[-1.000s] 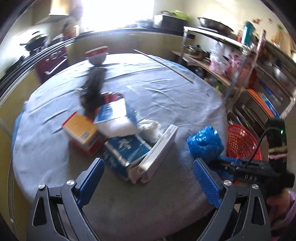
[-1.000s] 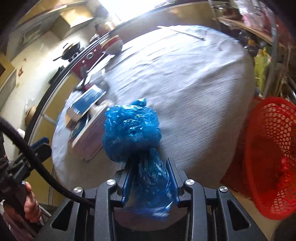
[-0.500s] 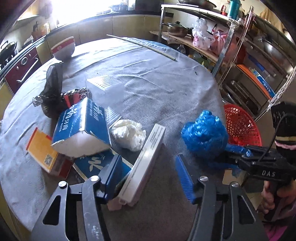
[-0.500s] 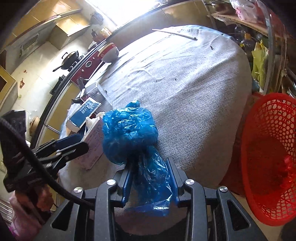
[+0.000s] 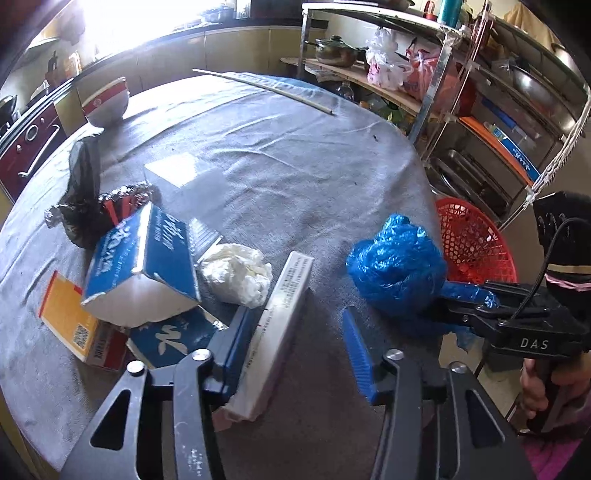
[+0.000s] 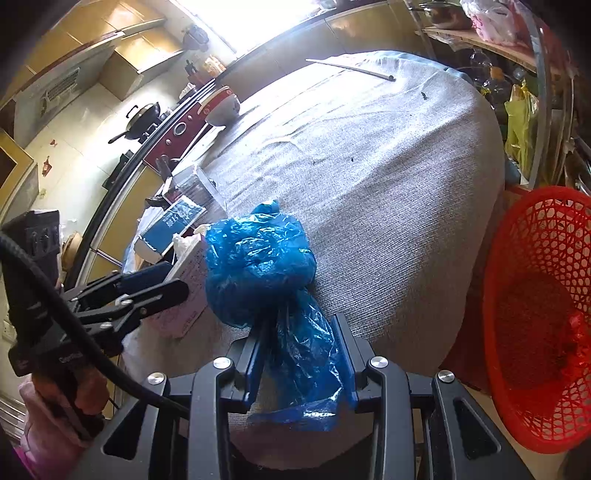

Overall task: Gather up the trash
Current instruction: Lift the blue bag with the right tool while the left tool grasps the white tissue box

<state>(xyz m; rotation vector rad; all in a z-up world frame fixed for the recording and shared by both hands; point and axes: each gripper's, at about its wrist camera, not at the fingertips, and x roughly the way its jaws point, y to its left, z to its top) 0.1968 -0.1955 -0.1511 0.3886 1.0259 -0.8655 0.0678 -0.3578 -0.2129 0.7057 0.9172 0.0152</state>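
We had the round table [image 5: 280, 155] w/ its grey cloth as the work area, trash piled at its near-left edge. The red basket [image 6: 535, 302] sat off the right edge, prob. for drop-offs. Our right gripper [image 6: 301, 354] was clenched on the blue plastic bag [image 6: 258, 266], ready to bin. Our left gripper [image 5: 291, 339] was closing round the long white box [image 5: 277, 325], not yet pinched.

Kitchen. Round table [image 5: 295, 155] under grey cloth. Bright window [image 5: 147, 22] behind, overexposed. Yellow cabinets [image 5: 236, 51] along the counter. Red stove [image 6: 181, 129] at left, wok [image 6: 142, 114] on it. Metal rack [image 5: 480, 103] at right, holding pots and bags. Pale tiled wall [image 6: 85, 122] above the stove.
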